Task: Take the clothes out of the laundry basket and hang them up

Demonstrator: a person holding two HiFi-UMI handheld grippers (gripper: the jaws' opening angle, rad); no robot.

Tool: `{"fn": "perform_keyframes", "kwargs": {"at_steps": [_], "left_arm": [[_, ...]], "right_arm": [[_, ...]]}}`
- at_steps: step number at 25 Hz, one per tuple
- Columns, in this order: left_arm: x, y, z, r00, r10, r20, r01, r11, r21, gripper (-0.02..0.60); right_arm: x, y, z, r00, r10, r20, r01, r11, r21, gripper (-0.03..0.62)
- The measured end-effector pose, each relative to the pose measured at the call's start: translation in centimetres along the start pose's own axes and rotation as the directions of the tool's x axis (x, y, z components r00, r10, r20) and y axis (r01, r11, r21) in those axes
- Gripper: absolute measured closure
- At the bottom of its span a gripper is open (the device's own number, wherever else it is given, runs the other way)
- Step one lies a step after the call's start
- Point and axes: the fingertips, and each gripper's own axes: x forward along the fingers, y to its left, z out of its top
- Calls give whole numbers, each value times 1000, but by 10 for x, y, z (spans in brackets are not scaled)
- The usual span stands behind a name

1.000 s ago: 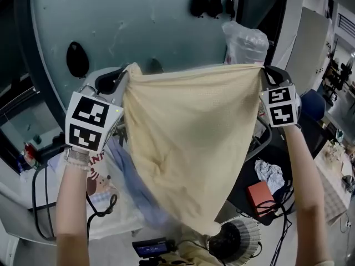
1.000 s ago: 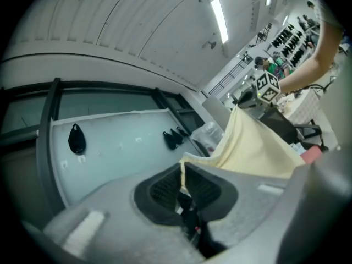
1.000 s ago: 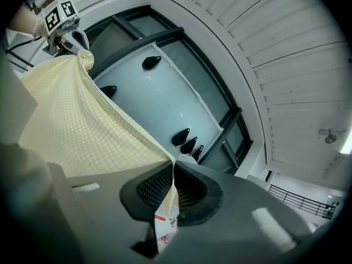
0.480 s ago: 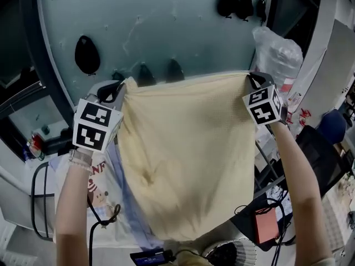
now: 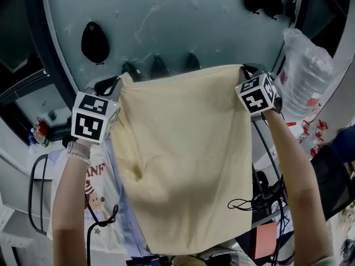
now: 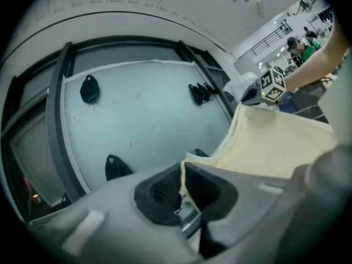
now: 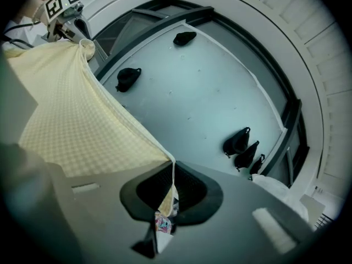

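A pale yellow cloth (image 5: 183, 148) hangs spread between my two grippers in front of a grey-green board (image 5: 183, 21). My left gripper (image 5: 123, 81) is shut on its upper left corner, and in the left gripper view the hem (image 6: 184, 172) is pinched between the dark pads. My right gripper (image 5: 244, 70) is shut on the upper right corner, where the fabric edge and a small printed label (image 7: 159, 221) sit between the jaws. The cloth's top edge lies just below a row of black hooks (image 5: 158, 66) on the board.
More black hooks (image 5: 95, 42) sit higher on the board. A printed white garment (image 5: 102, 187) hangs at lower left behind the cloth. A clear plastic bag (image 5: 308, 71) is at right, with cables (image 5: 249, 201) and a metal rack below it.
Both grippers have carried the stretched cloth left and closer to the board, so the lower hooks now show just above its top edge. The cloth hangs squarer than before.
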Motion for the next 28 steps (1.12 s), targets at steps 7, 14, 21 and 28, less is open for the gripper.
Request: {"fn": "perform_keyframes", "kwargs": {"at_steps": [7, 14, 21, 28], "left_arm": [[39, -20, -90, 986, -51, -162, 42, 997, -59, 563], [67, -62, -161, 935, -145, -323, 111, 986, -121, 558], [65, -83, -186, 887, -241, -394, 179, 966, -189, 383], [30, -54, -165, 932, -166, -322, 112, 977, -180, 453]], "right_arm": [[56, 91, -48, 983, 167, -80, -169, 985, -27, 583], [75, 183, -99, 895, 402, -195, -422, 904, -70, 582], [64, 218, -109, 813, 534, -232, -555, 831, -33, 430], [30, 186, -84, 882, 463, -82, -454, 884, 112, 410]]}}
